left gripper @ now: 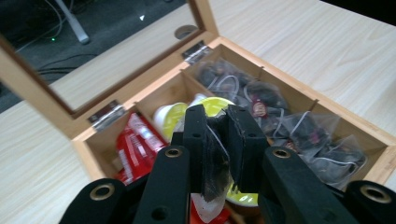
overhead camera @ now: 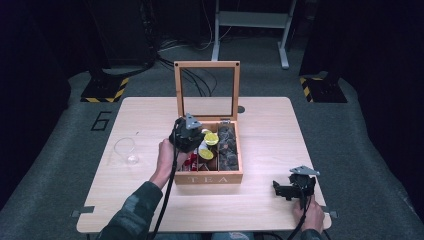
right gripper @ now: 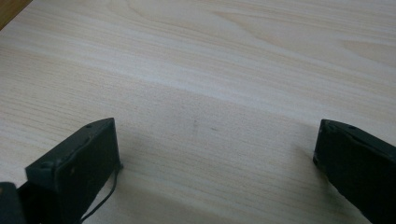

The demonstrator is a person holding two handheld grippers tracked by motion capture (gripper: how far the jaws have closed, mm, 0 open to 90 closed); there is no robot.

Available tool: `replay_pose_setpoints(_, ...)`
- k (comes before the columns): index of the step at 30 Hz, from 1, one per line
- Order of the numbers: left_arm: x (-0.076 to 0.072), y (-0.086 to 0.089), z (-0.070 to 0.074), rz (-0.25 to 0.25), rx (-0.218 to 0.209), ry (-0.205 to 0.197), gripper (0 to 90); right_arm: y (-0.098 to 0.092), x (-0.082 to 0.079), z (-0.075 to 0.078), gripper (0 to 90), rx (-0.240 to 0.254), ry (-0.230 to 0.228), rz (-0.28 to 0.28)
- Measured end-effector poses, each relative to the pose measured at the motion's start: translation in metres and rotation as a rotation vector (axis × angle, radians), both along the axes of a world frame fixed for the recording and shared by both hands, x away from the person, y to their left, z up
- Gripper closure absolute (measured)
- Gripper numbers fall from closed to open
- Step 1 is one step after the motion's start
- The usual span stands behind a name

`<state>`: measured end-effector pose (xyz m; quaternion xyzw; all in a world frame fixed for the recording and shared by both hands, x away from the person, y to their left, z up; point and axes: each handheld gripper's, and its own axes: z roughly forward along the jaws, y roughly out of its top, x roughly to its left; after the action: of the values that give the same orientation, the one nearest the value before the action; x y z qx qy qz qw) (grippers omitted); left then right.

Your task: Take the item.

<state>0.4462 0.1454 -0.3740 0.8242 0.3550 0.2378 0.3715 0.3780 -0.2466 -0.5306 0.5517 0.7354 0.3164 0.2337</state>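
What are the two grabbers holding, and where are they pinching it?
The left gripper pinches a dark tea bag by its top edge, above the tea box. The right gripper is open over the table, holding nothing.

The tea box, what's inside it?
The tea box holds dark tea bags, yellow-lidded cups and red packets. The left gripper, pinching one bag, covers whatever lies beneath it.
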Motion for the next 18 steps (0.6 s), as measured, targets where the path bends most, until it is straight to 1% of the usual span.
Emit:
replay_pose_setpoints(2,0.0,0.007,0.002,0.011,-0.005,-0.008,78.3,0.0,0.0,0.0,0.0,0.001,0.0,0.0)
replay_pose_setpoints(3,-0.001,0.012,0.003,0.021,-0.017,-0.007,78.3,0.0,0.0,0.0,0.0,0.001,0.001,0.001)
replay_pose_setpoints(7,-0.001,0.026,0.006,0.032,-0.02,-0.017,78.3,0.0,0.0,0.0,0.0,0.001,0.001,0.005)
replay_pose_setpoints(10,-0.001,0.038,0.007,0.051,-0.031,-0.021,78.3,0.0,0.001,0.0,0.0,0.0,-0.001,0.008)
replay_pose_setpoints(15,0.0,0.052,0.009,0.075,-0.047,-0.027,78.3,0.0,0.001,0.0,0.0,0.0,-0.001,0.009)
replay_pose_setpoints(18,0.001,0.059,0.011,0.087,-0.048,-0.031,78.3,0.0,0.001,0.0,0.0,0.0,0.0,0.009)
